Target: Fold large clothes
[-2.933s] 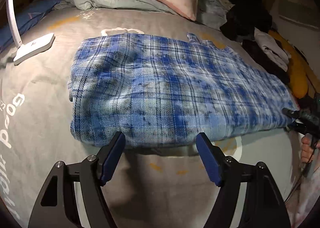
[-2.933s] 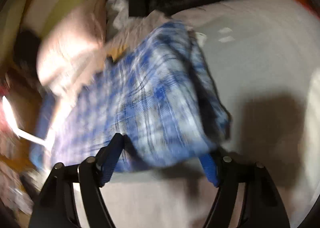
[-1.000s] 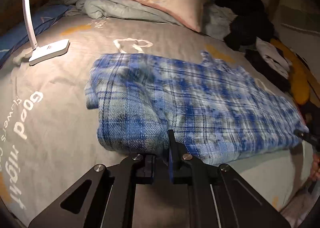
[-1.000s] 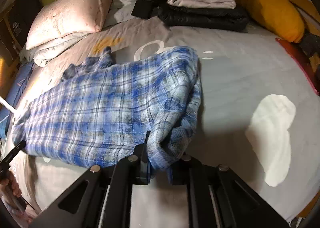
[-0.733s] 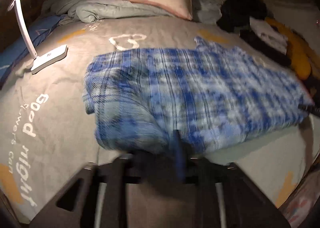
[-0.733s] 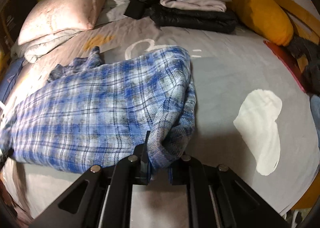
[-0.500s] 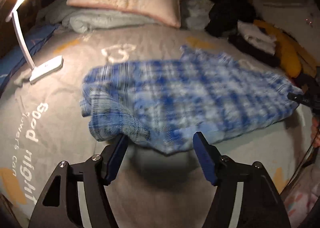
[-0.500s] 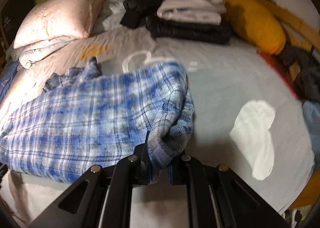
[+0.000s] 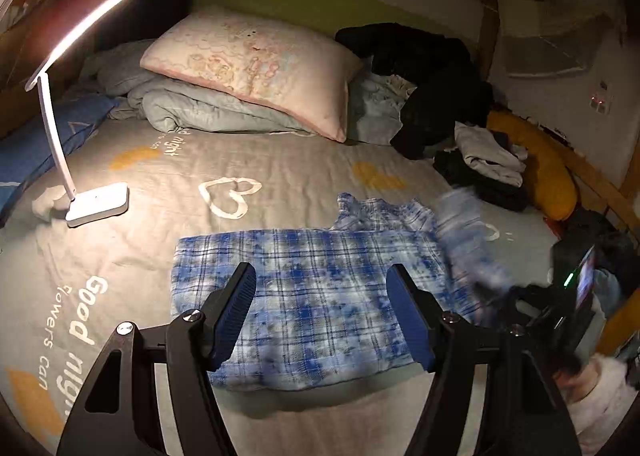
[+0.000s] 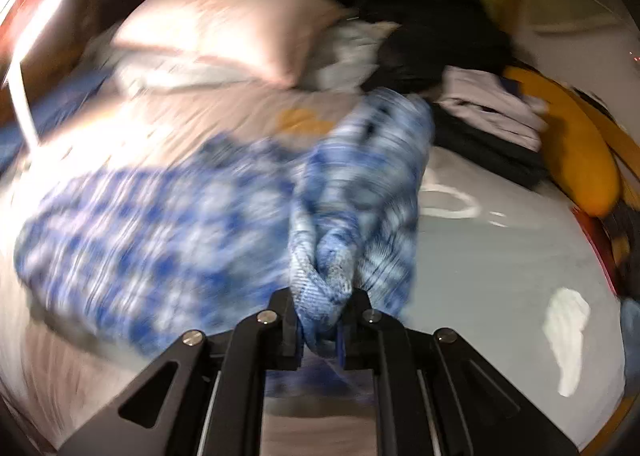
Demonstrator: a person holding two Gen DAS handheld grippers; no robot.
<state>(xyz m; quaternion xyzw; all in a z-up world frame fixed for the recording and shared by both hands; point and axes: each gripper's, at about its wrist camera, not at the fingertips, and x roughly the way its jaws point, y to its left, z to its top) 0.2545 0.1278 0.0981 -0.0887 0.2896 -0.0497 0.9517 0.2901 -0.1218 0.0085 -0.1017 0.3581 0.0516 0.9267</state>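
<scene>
A blue plaid shirt (image 9: 316, 296) lies folded on the grey bed sheet (image 9: 280, 175). My left gripper (image 9: 322, 312) hovers above its near edge, open, with nothing between the blue pads. The shirt's right end (image 9: 464, 240) is lifted and blurred, carried by my right gripper (image 9: 516, 296) at the right of the left wrist view. In the right wrist view the right gripper (image 10: 320, 324) is shut on a bunched edge of the plaid shirt (image 10: 352, 191), which trails up and over toward the rest of the cloth on the left.
A lit white desk lamp (image 9: 96, 199) stands on the sheet at the left. A pink pillow (image 9: 256, 63) on a grey duvet lies at the back. Dark and white clothes (image 9: 480, 159) and a yellow cushion (image 9: 548, 179) are piled at the right. A sleeve (image 9: 600, 404) shows lower right.
The left gripper let go of the shirt's near edge, opened and rose. The right gripper, still clamped on the shirt's end, swept it across toward the middle.
</scene>
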